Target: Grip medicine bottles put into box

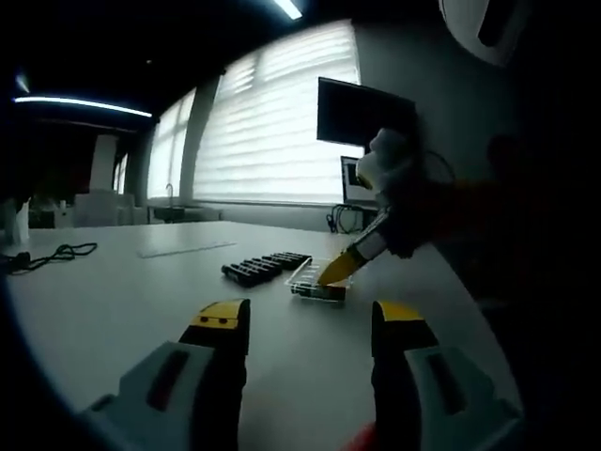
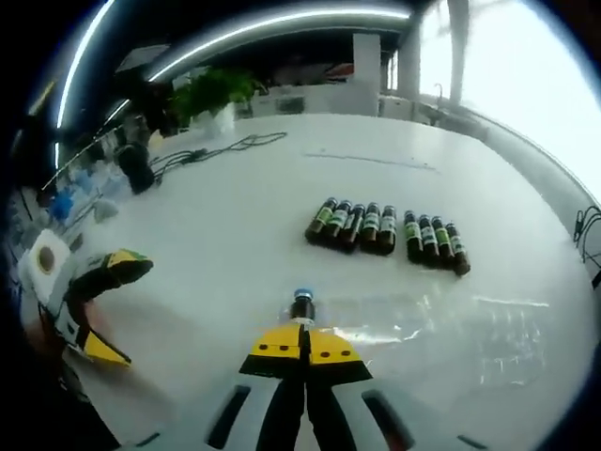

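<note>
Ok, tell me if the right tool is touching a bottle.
Touching. In the right gripper view the right tool is shut on a bottle, whose blue-capped top sticks out just past the jaw tips, above the clear box.

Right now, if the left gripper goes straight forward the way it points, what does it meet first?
Probably bare table first. Beyond the open left gripper lies the clear box, where the right gripper is working; depth is unclear.
</note>
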`<action>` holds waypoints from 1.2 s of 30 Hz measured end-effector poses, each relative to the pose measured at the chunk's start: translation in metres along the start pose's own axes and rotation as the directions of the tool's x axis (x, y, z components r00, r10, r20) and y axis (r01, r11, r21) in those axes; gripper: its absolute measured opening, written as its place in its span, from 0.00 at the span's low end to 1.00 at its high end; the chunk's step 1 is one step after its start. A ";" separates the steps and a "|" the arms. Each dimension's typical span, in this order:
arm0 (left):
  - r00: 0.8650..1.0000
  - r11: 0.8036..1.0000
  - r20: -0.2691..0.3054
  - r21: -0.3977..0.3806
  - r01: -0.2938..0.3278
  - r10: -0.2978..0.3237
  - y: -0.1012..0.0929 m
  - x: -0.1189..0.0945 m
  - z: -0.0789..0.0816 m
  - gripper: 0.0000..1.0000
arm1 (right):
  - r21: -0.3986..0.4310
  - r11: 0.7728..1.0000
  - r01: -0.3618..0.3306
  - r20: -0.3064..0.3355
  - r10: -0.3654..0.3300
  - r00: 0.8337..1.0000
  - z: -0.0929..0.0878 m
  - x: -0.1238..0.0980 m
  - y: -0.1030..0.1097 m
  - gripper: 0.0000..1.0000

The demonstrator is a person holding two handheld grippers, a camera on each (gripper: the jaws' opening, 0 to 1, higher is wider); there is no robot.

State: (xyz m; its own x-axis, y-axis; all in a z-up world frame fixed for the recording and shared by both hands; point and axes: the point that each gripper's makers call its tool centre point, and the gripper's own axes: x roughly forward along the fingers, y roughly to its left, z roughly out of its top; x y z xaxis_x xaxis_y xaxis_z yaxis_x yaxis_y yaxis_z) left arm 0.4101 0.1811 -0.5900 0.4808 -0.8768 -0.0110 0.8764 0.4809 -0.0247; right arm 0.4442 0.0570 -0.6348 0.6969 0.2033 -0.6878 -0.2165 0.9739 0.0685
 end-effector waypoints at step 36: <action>0.999 0.999 0.012 0.025 -0.045 0.044 0.006 0.000 0.004 0.49 | 0.022 1.000 0.011 0.146 -0.014 0.989 0.049 -0.014 -0.065 0.12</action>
State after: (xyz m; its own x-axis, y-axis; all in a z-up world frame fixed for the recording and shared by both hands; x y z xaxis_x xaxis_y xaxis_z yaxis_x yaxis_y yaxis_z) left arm 0.4155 0.1846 -0.5867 0.5194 -0.8546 -0.0003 0.8546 0.5194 0.0009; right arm 0.4824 -0.0040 -0.5945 0.7922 0.2018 -0.5760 -0.1936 0.9781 0.0764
